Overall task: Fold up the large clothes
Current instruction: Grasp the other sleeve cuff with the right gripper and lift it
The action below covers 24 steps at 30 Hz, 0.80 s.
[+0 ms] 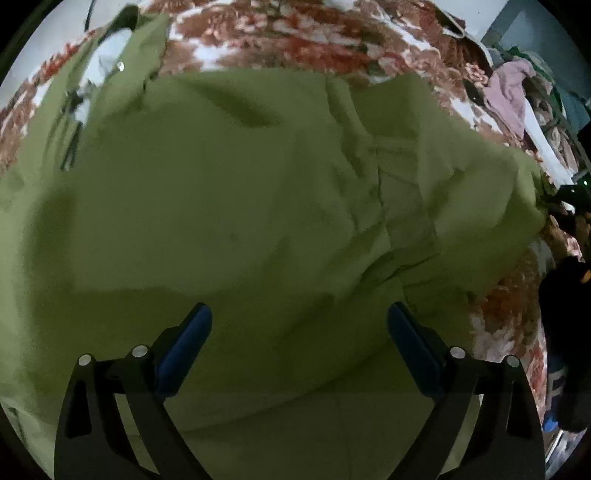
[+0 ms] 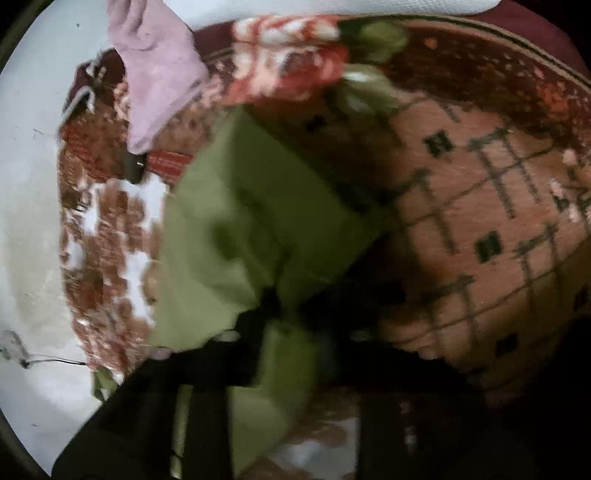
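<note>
Two grippers work over one green garment point(image 1: 236, 206) spread on a floral blanket point(image 1: 295, 33) patterned in rust and white. Left wrist view: the left gripper point(image 1: 299, 317) sits at 6 o'clock with its jaws spread wide; the blue pads point(image 1: 184, 354) face each other with only green cloth visible between them, and neither pad visibly pinches the fabric. The garment fills most of this view from 9 o'clock through the centre to 3 o'clock, with wrinkles and a seam running down right of centre. A pale lining or tag area point(image 1: 107, 55) with a small metal snap shows at 11 o'clock on the garment's edge. A pink cloth point(image 1: 509, 92) lies at 2 o'clock, beyond the blanket's edge, near stacked items too small to identify. Right wrist view: the picture is motion-blurred. The right gripper point(image 2: 280, 332) enters from 6 to 7 o'clock as a dark shape; green cloth appears to pass between its fingers, but whether the jaws clamp it cannot be told. The garment point(image 2: 236, 221) runs from the centre toward 6 o'clock. The pink cloth point(image 2: 159, 74) is at 11 o'clock, the floral blanket point(image 2: 110, 236) at 9 o'clock, and a brown rug with a dark grid pattern point(image 2: 480, 221) at 3 o'clock.
</note>
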{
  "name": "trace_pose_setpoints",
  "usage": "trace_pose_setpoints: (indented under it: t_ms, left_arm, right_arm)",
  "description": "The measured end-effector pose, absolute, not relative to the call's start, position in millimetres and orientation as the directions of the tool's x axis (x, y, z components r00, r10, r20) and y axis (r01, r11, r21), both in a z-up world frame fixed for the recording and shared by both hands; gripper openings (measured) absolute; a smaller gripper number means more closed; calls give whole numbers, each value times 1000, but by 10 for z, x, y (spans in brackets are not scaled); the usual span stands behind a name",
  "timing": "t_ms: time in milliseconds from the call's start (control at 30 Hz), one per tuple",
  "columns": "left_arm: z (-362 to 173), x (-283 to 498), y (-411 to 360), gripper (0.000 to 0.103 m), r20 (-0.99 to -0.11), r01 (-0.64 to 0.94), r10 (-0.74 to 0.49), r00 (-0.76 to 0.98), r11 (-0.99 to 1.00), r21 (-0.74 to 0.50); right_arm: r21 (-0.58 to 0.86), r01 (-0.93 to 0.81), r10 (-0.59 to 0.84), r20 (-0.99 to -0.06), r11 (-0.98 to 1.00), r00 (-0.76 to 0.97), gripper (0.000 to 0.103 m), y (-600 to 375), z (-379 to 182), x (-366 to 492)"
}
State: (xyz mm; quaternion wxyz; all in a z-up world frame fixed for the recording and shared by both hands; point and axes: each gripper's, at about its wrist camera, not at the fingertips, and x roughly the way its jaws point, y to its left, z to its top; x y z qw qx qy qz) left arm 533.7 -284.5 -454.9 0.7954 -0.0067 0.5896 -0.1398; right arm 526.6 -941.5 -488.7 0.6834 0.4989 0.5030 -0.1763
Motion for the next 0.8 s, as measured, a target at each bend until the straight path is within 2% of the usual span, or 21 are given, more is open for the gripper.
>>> trace_pose_setpoints:
  t_ms: [167,433,567,800]
  left_arm:
    - [-4765,5350,-2934,97,-949,203,-182,258,971,-131]
    - [-4868,5325,-3050,99,-949,242,-94,301,970,-19]
    - [-4872,5285,-3052,99,-940,240,-82,330,971,-1]
    - [-4868,5255,-3048,99,-930,229,-74,360,973,11]
  right_arm:
    - [492,709,206,-867,506,454,8,-9363,-4725,5222]
    - [537,524,177,-790,661,587,6,-8813,-3704,5399]
    - [598,423,247,-731,681,636,5,-8286,-3090,5485]
    - [646,116,426,-616,754,662,5,-6700,-2094,5728]
